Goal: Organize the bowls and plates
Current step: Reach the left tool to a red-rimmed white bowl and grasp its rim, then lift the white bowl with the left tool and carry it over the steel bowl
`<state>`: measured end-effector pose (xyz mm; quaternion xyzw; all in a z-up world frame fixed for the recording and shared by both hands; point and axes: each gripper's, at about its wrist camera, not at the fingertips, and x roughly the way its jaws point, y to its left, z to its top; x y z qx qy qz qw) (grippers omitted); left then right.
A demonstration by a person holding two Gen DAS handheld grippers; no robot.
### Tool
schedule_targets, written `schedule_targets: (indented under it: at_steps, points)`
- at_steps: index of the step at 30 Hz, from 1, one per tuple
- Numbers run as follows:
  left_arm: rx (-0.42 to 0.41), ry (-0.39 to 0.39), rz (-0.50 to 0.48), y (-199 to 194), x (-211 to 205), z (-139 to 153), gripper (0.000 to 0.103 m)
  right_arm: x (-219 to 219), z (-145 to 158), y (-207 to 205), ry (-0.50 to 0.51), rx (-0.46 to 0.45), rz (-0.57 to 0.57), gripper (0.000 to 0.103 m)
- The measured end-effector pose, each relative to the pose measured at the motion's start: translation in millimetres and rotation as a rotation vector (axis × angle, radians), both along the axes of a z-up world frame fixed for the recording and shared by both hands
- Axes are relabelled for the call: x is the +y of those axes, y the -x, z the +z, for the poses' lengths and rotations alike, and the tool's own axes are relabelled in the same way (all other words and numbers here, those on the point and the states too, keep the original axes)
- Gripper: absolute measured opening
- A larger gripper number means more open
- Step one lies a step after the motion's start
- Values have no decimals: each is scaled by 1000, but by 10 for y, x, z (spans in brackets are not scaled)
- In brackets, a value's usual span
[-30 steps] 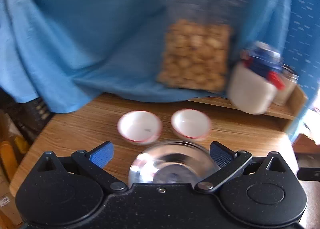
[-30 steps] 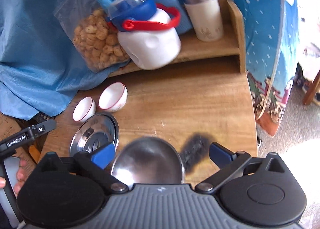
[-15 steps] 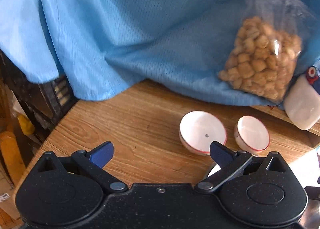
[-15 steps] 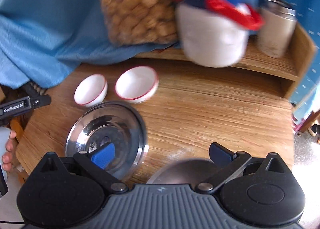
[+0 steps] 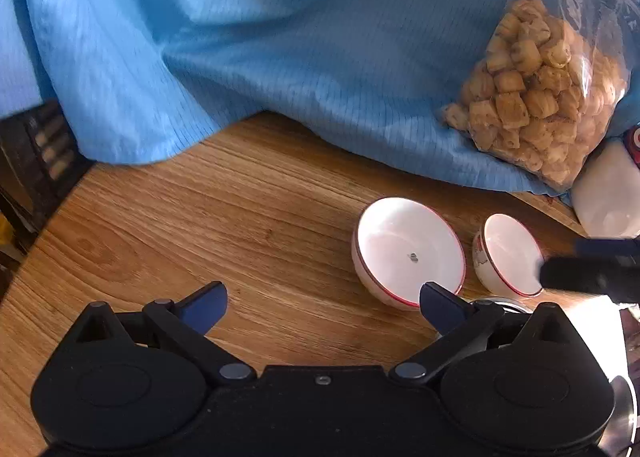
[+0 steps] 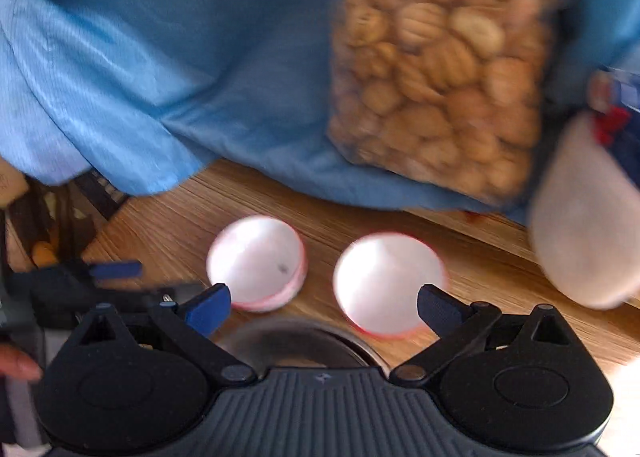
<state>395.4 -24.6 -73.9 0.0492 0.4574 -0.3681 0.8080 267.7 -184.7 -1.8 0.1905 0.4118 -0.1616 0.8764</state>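
Left wrist view: the left tool (image 5: 322, 297) hangs low over the wooden desk (image 5: 248, 209) with its blue-tipped fingers spread wide and nothing between them. Ahead and to the right stand two white bowls with red rims, side by side and not quite touching: the larger bowl (image 5: 408, 251) just past the right fingertip, the smaller bowl (image 5: 508, 255) beyond it. A dark, blurred piece of the right tool (image 5: 588, 273) crosses in front of the smaller bowl's right edge. At the lower right corner a sliver of a steel plate (image 5: 620, 413) shows. Behind the bowls a blue cloth (image 5: 280, 37) drapes down onto the desk, and a clear bag of biscuits (image 5: 536, 97) leans against it, with a white bottle (image 5: 608, 197) just beside the bag.

Right wrist view (motion-blurred): the right tool (image 6: 322, 301) is likewise wide open and empty. The two bowls (image 6: 256, 261) (image 6: 388, 281) sit just beyond its fingertips, and the rim of the steel plate (image 6: 296, 337) lies directly under the gap, close to the tool's body. At the left edge the left tool (image 6: 92, 281) is seen, with part of a hand (image 6: 16, 363) below it.
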Motion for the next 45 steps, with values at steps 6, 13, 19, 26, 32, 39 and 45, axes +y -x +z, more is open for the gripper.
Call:
schedule_targets:
  at_steps: [6, 13, 19, 26, 32, 39, 45]
  points:
    - [171, 108, 67, -83, 20, -121, 99, -66, -145, -432, -12, 28, 22, 72]
    - [242, 203, 134, -90, 69, -163, 81, -75, -343, -743, -2, 102, 94, 55]
    - [267, 218, 125, -76, 23, -167, 49, -88, -446, -882, -9, 140, 110, 50]
    - [303, 236, 119, -61, -42, -191, 35, -68, -562, -848, 3, 179, 94, 30]
    - [342, 257, 165, -87, -41, -253, 29, -4, -599, -811, 4, 174, 90, 21]
    - [354, 279, 187, -100, -4, -259, 22, 24, -535, -743, -8, 144, 98, 12]
    - [270, 248, 196, -7, 157, -95, 20, 209, -356, -566, -5, 42, 164, 13]
